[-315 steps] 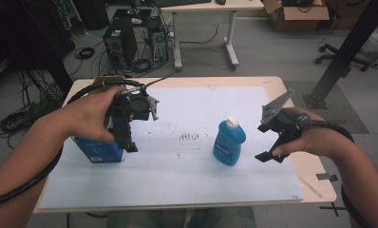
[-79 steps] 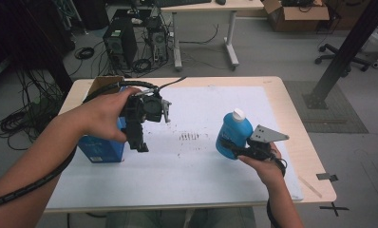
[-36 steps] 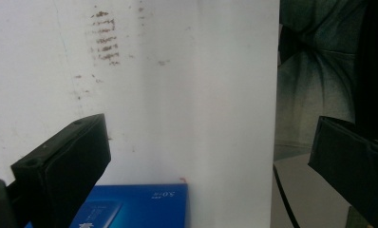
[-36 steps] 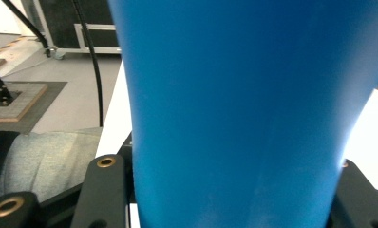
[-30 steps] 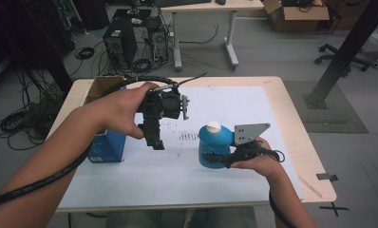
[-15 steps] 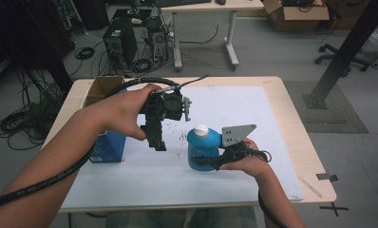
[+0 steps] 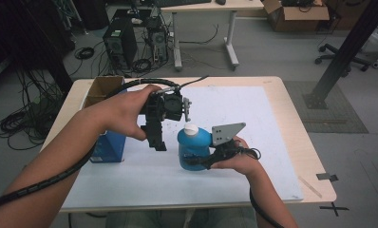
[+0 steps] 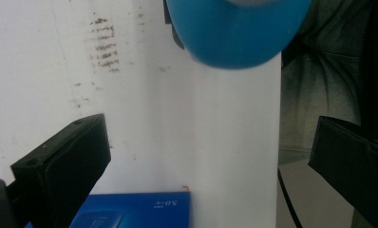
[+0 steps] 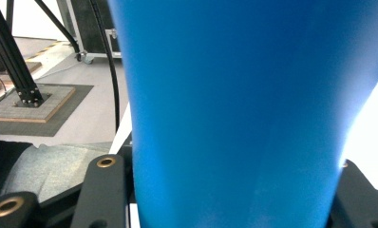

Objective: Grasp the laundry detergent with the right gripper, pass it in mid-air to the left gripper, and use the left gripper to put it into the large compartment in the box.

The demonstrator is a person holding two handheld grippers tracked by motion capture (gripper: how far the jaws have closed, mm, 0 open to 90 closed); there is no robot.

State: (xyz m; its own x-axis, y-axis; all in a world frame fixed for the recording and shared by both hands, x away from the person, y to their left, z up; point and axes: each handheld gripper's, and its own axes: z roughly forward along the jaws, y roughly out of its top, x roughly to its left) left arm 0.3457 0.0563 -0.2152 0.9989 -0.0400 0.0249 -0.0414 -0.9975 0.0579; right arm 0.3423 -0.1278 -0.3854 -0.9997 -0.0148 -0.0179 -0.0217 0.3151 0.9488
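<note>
The right gripper (image 7: 203,159) has its 2 jaws closed on the lower body of a blue bottle (image 7: 193,149), which stands upright on the white sheet (image 7: 234,114) near the middle of the table (image 7: 296,118). In the right gripper view the bottle (image 9: 239,109) sits between the 2 black jaws, its sides meeting them at the bottom corners of the picture. A white cap (image 7: 191,129) tops the bottle, and the grey 3-cornered plate (image 7: 226,133) of the right gripper stands just beside the bottle's shoulder. The person's right hand (image 7: 237,159) wraps the gripper from behind.

The left gripper (image 7: 156,137) is held above the sheet, pointing down, just beside the bottle on its left and apart from it. Its jaws stand wide apart with nothing between them; in the left gripper view the 2 black jaws sit at opposite edges, with bare sheet (image 8: 192,128) in the gap. The bottle's rounded blue body (image 8: 234,33) shows at the top of that view, and faint brown marks (image 8: 104,45) stain the sheet to its left.

A blue box (image 7: 108,147) stands near the table's left edge, partly behind the left forearm; its top (image 8: 130,211) also shows below the left jaws. An open cardboard box (image 7: 104,88) sits behind it at the far left corner.
</note>
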